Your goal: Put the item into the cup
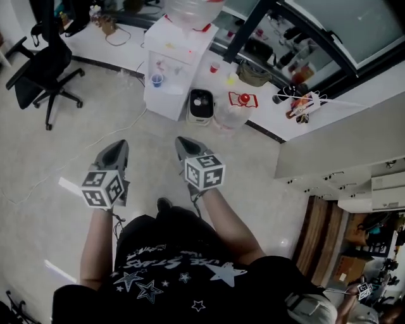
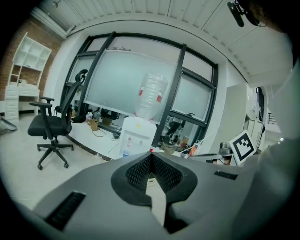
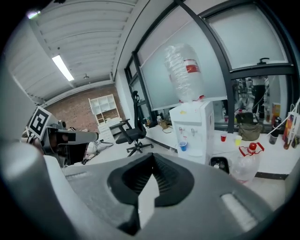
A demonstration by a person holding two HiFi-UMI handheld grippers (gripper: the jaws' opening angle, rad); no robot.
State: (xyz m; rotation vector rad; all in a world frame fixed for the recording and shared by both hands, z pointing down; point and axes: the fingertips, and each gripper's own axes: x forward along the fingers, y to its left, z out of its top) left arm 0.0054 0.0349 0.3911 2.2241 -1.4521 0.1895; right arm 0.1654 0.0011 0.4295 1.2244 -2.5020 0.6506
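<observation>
Left tool (image 1: 118, 149) and right tool (image 1: 185, 144) are shut, empty, well apart from the red cup (image 1: 215, 66) on the bench (image 1: 269, 111) (probably light, tippy; steady its side); the item isn't identifiable.

The water bottle (image 1: 193, 12) on the dispenser (image 1: 177, 60) is cut off by the head view's top edge, and so is the office chair (image 1: 44, 63). The blue cup (image 1: 157, 80) is too small to see inside. The clutter (image 1: 297, 104) at the white ledge's (image 1: 269, 120) far end is too small to name.

Pale floor (image 1: 57, 145) w/ office chair (image 1: 44, 69), water dispenser (image 1: 174, 69)
</observation>
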